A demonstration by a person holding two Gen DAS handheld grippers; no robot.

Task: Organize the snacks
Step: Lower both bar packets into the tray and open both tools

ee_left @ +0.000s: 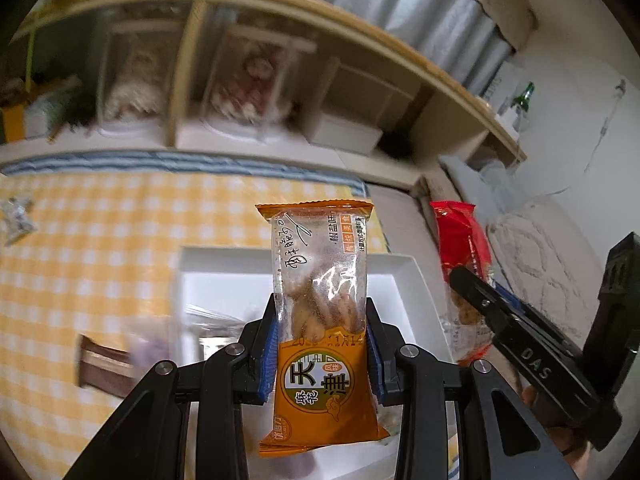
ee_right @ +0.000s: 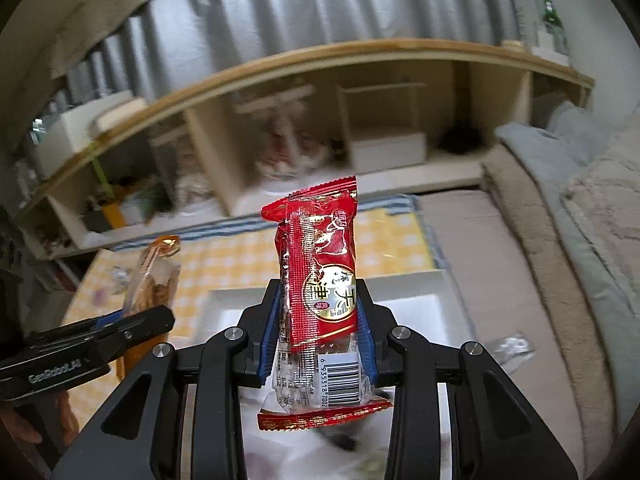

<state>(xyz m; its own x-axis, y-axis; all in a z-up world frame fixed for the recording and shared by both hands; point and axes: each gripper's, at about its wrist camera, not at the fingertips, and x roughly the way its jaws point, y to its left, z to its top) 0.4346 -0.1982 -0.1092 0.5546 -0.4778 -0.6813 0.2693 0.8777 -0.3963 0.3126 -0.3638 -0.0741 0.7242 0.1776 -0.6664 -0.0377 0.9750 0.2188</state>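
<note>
Two snacks aloft over a white tray (ee_left: 408, 264): the left gripper (ee_left: 322, 320) clamps an orange-wrapped twist snack (ee_left: 320, 320) upright between its blue pads, w/ the pack's clear upper half standing well above the fingers. The right gripper (ee_right: 318, 320) grips a red-wrapped snack (ee_right: 324, 280) the same way, barcode end down, top seal tilted slightly. Both packs hang above the tray, which sits on a yellow checked cloth (ee_left: 100, 240) in front of a wooden shelf unit (ee_left: 280, 12). The tray already holds some blurred items; what they are can't be told. A loose wrapped sweet (ee_left: 16, 220) lies on the cloth, well apart from the tray.

Judgement: step in hand looks like placing both packs in the tray. To do it well, lower one at a time, lay each flat rather than dropping it on end, approx. parallel to a tray wall, & keep the two grippers apart so they don't clash. The film is slippery & the contents brittle, so ease the jaws apart only once the pack rests on the tray floor.
</note>
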